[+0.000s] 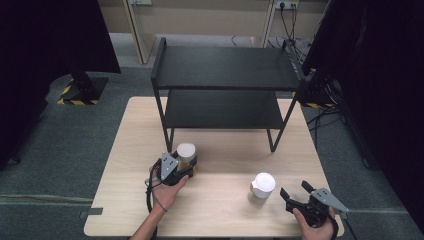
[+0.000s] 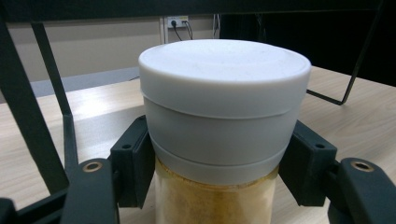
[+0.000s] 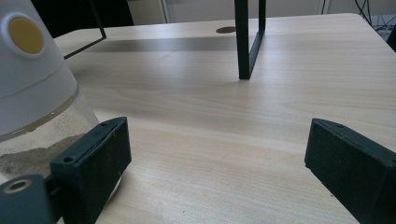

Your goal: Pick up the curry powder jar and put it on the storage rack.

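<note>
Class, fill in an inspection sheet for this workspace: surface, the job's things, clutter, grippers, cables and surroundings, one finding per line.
Surface: pale wooden table, bare in front, with a black two-level shelf standing at the back.
Job's things: jar of yellow powder with a white lid, upright near the shelf's left leg; a second white-capped jar upright towards the right.
Clutter: nothing seen.
Grippers: left gripper shut on the jar of yellow powder, just below the lid; right gripper open, the second jar beside its left jaw, not between the jaws.
Cables: one trails from the left gripper along the forearm; more lie on the floor at right.
Surroundings: grey floor, dark screens either side, wall sockets behind.
</note>
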A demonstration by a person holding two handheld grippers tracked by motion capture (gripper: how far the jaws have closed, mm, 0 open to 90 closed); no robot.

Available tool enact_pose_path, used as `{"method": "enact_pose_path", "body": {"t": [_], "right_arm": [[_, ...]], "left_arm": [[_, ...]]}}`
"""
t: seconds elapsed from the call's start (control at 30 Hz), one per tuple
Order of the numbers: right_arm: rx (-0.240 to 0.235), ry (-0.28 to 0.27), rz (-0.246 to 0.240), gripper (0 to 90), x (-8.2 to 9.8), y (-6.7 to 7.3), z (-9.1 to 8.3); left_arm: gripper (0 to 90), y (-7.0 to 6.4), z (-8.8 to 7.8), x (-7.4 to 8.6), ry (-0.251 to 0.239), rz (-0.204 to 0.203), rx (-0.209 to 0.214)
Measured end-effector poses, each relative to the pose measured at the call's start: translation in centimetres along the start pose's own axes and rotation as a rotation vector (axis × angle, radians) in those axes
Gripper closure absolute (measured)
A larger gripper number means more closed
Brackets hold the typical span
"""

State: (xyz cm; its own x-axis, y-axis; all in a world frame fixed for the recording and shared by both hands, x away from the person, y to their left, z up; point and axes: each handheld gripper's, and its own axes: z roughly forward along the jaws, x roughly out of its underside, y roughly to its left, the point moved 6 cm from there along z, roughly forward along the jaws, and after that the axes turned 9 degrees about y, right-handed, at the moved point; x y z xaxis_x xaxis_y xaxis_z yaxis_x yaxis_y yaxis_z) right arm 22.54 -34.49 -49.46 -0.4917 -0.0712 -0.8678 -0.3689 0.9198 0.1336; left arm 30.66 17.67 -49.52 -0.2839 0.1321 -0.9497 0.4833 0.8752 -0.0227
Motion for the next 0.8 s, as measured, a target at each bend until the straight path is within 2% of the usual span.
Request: {"method": "enact_pose_path", "body": {"t": [0.33,0.8], "right_arm": [[0.002,0.0,0.0,7.2,0.0,0.0,0.0],[0.003,0.0,0.002,7.2,0.0,0.0,0.0]], "left_arm": [[35.0,-0.3,-1.9,-1.5,-0.059,0.012,-0.016],[35.1,-0.7,-3.7,-3.9,-0.13,0.021,-0.027]]}}
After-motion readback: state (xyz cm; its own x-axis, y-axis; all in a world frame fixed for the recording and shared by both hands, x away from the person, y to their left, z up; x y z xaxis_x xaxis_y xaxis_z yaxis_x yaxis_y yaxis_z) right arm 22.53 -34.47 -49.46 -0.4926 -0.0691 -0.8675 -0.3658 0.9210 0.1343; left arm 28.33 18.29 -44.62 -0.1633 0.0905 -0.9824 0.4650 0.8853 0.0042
